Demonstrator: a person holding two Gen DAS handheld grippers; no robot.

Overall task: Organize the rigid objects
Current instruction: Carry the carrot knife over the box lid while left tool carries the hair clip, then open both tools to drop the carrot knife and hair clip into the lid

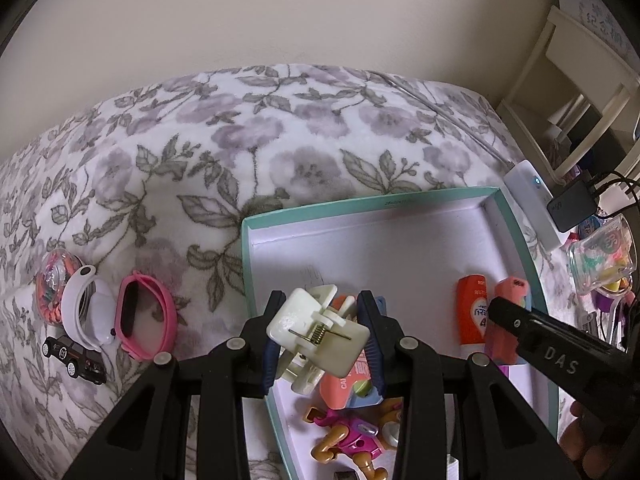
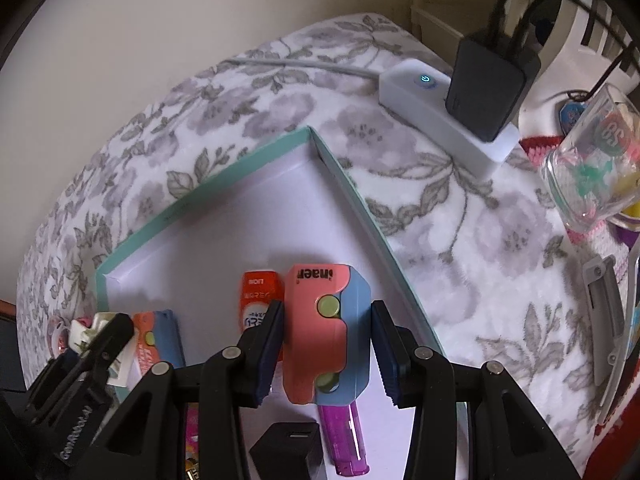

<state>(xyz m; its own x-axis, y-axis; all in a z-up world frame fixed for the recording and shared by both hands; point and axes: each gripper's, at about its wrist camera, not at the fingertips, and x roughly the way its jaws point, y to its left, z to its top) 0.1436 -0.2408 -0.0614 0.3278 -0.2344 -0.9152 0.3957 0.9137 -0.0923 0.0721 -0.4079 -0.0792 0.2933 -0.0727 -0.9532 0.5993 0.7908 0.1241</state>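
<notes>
Holding the white hair clip (image 1: 318,330) tight over the teal box (image 1: 256,264), the left gripper (image 1: 320,336) should go low before letting go, while the right gripper (image 2: 326,344), open a little around the pink and blue case (image 2: 324,332), backs off slowly

tray (image 1: 256,280) on blanket (image 1: 240,140) | watches (image 1: 144,316), toy car (image 1: 74,354) left of tray | power strip (image 2: 440,120) behind tray
</notes>
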